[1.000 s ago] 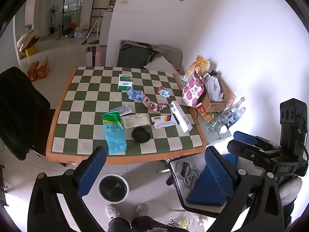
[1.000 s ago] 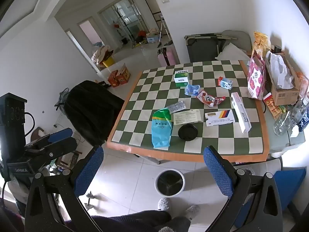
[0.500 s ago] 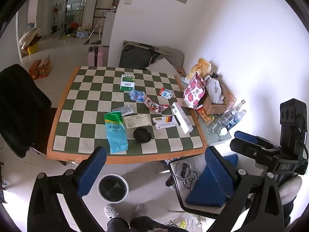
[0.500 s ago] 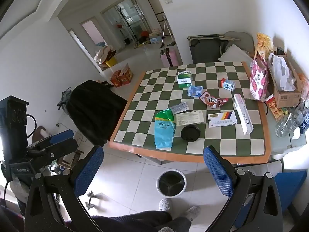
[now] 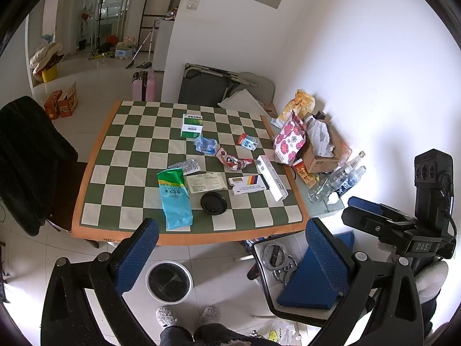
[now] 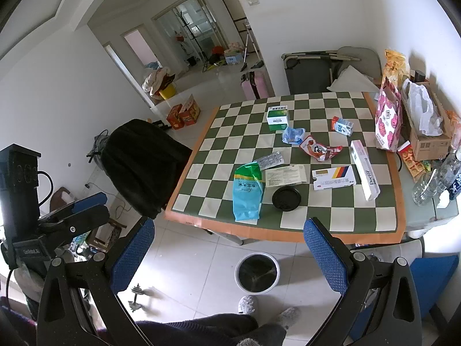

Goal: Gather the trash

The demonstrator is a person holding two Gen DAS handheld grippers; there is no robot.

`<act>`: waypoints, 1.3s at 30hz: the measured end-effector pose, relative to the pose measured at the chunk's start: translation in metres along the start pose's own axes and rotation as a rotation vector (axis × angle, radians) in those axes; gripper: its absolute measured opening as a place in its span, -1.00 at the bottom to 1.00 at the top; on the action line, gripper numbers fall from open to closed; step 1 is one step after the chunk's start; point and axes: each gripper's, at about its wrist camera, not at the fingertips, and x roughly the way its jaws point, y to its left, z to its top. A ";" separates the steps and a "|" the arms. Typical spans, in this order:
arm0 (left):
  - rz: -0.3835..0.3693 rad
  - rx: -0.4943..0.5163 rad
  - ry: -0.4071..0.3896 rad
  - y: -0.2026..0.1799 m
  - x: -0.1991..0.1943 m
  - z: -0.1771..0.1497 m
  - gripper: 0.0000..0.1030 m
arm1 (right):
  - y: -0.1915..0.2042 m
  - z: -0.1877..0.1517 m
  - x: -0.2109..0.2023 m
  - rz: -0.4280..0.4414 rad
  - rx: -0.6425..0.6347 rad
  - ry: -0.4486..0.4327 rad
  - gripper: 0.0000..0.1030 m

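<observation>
Trash lies on the checkered table (image 5: 129, 155) (image 6: 219, 155): a blue-green bag (image 5: 174, 199) (image 6: 247, 196), a black lid (image 5: 213, 202) (image 6: 286, 198), a red wrapper (image 5: 232, 160) (image 6: 318, 151), flat medicine boxes (image 5: 247, 184) (image 6: 334, 178), a green box (image 5: 191, 126) (image 6: 278, 118). A white-rimmed bin (image 5: 168, 281) (image 6: 257, 272) stands on the floor before the table. My left gripper (image 5: 230, 248) and right gripper (image 6: 230, 248) are both open and empty, held above the floor short of the table.
A black chair (image 5: 26, 158) (image 6: 144, 164) stands left of the table. A cardboard box (image 5: 317, 155), a pink flowered bag (image 6: 387, 115) and water bottles (image 5: 334, 178) crowd the right side. A chair with a blue cushion (image 5: 311, 282) stands at the right front.
Both grippers have shifted slightly, so the table sits a little lower and more centred in the views. Nothing on the table has moved.
</observation>
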 end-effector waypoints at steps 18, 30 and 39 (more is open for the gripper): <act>-0.005 -0.003 -0.008 0.005 -0.011 0.003 1.00 | 0.003 -0.001 -0.001 0.004 -0.001 -0.001 1.00; -0.006 -0.003 -0.011 0.000 -0.016 0.002 1.00 | 0.001 -0.004 0.003 0.008 0.001 0.000 1.00; -0.009 -0.003 -0.012 -0.003 -0.019 0.002 1.00 | 0.015 -0.003 0.004 0.008 0.002 -0.001 1.00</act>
